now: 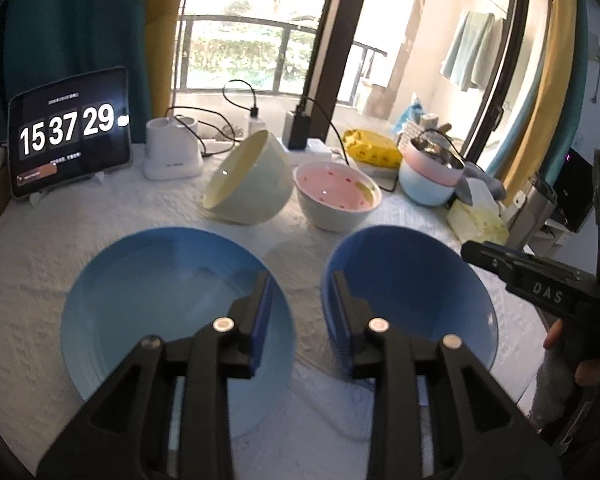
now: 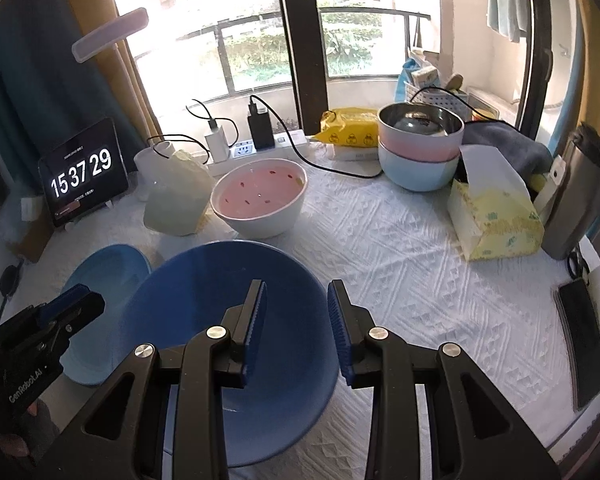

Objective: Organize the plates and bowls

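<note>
Both tongs hang apart and empty: left tongs (image 1: 300, 312) between light plate (image 1: 148, 280) and dark plate (image 1: 420, 280); right tongs (image 2: 296, 320) lower centre. Likely between steps; next, clamp a rim.

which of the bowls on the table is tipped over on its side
The pale green bowl with the cream inside, left of the pink-lined bowl. Its mouth faces sideways; the others sit upright.
</note>
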Demonstrator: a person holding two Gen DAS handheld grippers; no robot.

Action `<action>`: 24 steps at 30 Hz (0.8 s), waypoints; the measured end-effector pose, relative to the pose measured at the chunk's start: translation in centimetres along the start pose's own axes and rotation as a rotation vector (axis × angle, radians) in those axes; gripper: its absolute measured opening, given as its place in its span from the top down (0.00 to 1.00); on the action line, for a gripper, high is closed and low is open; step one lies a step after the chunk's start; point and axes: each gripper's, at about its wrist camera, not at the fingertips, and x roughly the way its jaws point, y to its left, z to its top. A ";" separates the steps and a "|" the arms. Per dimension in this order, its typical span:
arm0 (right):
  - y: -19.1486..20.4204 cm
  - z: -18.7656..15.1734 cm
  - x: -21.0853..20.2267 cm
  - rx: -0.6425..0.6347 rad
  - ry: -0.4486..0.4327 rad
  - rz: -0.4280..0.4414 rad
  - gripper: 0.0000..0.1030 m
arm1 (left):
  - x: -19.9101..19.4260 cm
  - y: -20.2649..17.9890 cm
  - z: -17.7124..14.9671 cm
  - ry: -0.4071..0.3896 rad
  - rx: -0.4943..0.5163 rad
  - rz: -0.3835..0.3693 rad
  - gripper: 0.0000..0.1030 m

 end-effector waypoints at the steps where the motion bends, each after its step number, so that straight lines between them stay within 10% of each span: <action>1: 0.2 0.1 0.0 -0.004 0.000 0.001 0.68 | -0.1 0.2 0.1 -0.005 -0.003 0.003 0.67; 24: 5.6 4.7 2.4 -0.099 -0.002 0.043 0.68 | 0.4 6.4 4.3 -0.076 -0.088 0.038 0.57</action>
